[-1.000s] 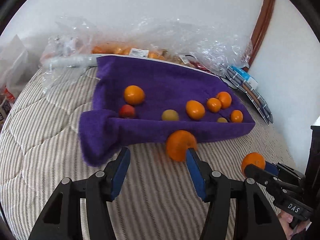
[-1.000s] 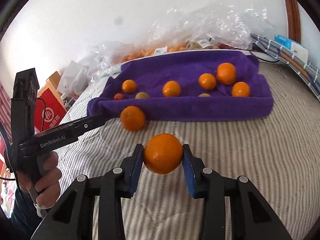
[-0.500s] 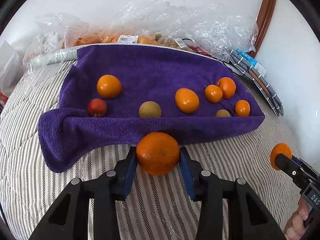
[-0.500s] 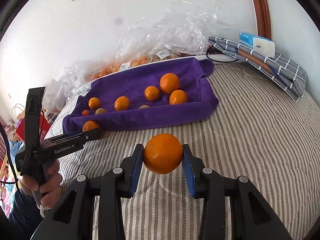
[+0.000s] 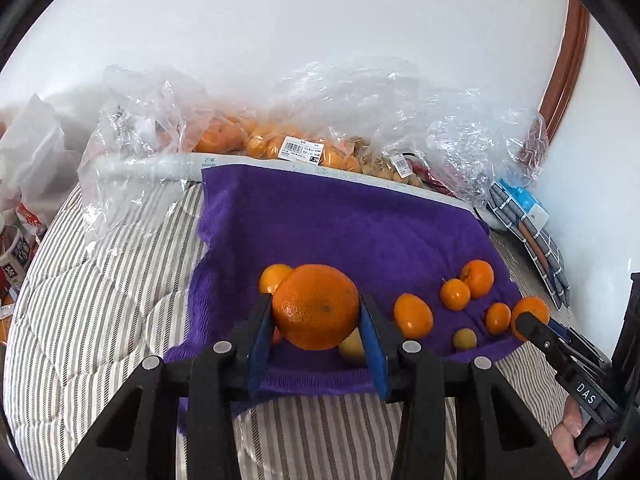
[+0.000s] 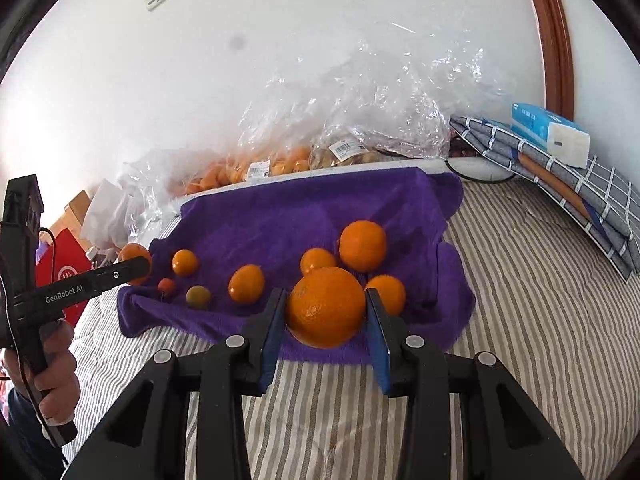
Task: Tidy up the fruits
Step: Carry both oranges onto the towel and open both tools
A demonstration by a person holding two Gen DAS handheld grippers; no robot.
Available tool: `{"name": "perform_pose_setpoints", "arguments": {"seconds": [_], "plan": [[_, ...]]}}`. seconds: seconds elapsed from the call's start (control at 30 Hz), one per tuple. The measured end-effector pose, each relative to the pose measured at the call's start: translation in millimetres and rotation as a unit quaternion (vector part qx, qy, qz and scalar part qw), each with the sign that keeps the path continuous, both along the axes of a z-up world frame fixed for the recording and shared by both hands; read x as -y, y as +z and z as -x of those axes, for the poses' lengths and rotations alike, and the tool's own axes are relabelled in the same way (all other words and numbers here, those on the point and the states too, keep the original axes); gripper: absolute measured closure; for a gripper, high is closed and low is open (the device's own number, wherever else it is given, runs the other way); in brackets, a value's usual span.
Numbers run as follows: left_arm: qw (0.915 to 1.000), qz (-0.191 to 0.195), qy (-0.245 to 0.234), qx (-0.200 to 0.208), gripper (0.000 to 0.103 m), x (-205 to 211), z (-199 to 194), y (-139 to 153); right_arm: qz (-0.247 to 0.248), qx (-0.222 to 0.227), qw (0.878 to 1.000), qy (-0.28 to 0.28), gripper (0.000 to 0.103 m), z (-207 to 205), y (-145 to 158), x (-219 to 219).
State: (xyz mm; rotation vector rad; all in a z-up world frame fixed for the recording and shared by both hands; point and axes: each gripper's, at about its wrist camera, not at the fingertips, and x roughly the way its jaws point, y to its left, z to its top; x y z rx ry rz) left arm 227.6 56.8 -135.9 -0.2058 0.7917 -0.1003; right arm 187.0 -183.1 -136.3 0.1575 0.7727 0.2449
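A purple towel [image 5: 340, 224] lies on the striped bed and also shows in the right wrist view [image 6: 312, 208]. Several oranges and small fruits lie on it. My left gripper [image 5: 316, 312] is shut on a large orange [image 5: 316, 306], held above the towel's near edge. My right gripper [image 6: 326, 312] is shut on another large orange [image 6: 325, 307], held above the towel's near right part. That orange also shows in the left wrist view [image 5: 534, 310]. The left one shows in the right wrist view [image 6: 134, 258].
Clear plastic bags of fruit [image 5: 288, 144] lie behind the towel by the wall. A folded checked cloth [image 6: 560, 184] with a tissue pack [image 6: 550, 134] sits at the back right. A red box [image 6: 60, 276] stands left of the bed.
Both grippers have lifted and moved forward with their oranges, from over the striped bedding to over the towel's near edge.
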Motion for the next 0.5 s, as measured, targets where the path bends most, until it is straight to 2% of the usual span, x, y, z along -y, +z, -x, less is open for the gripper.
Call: {"name": "perform_pose_setpoints", "arguments": {"seconds": [0.17,0.3,0.4,0.5], "plan": [[0.9999,-0.003,-0.005,-0.014,0.063,9.1,-18.6,-16.1,0.007,-0.021,1.000,0.004,0.065,-23.3,-18.7,-3.8],[0.9996,-0.018,-0.004,-0.020,0.063,14.5,-23.2,-24.5,0.018,-0.017,1.000,0.009,0.064,-23.9,-21.4,-6.7],[0.9995,-0.025,0.009,-0.018,0.062,12.9,-20.5,-22.1,0.033,-0.019,0.999,0.003,0.064,-21.7,-19.8,-8.9],[0.9995,-0.024,0.017,-0.011,0.056,9.6,-6.3,-8.9,0.036,-0.016,0.999,-0.015,0.062,-11.2,-8.9,-5.9]]}}
